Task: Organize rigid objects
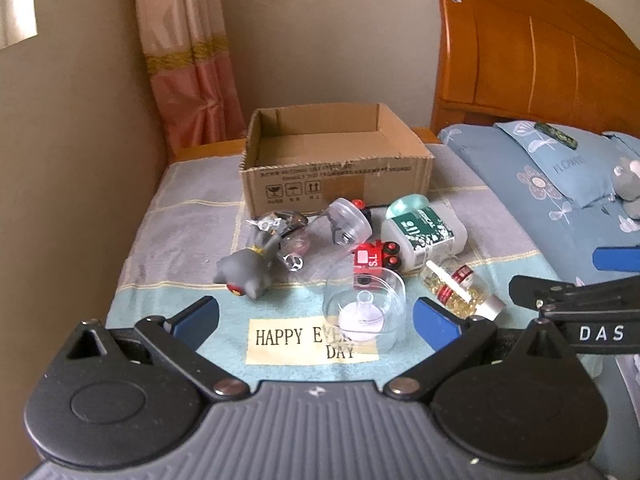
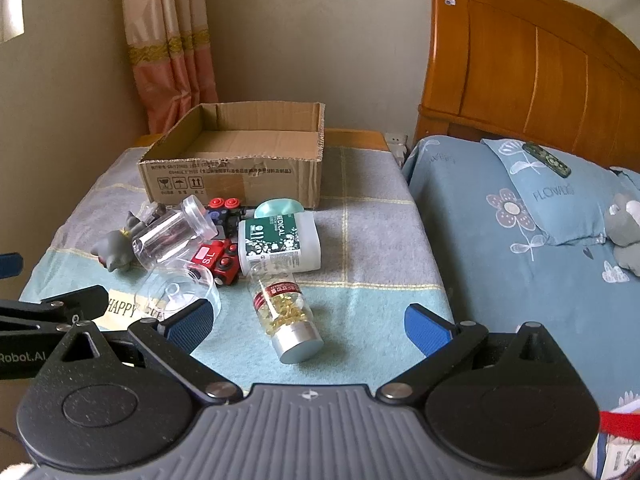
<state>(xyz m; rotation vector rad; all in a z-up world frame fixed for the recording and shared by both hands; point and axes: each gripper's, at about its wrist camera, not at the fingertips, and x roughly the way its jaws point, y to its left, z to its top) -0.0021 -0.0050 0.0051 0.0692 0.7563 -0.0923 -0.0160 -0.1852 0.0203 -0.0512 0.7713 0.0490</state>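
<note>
On the table, before the empty cardboard box (image 1: 336,168), your left gripper (image 1: 316,320) and right gripper (image 2: 306,318) hover with jaws spread, holding nothing. Nearest lies the capsule bottle (image 2: 286,312) (hard, smooth, likely to roll): grip across its body.

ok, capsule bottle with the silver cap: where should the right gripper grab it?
The capsule bottle lies on its side, silver cap toward the camera. Right gripper is open; I'd come from above and close across the clear round body behind the cap, fingers square to its long axis.
</note>
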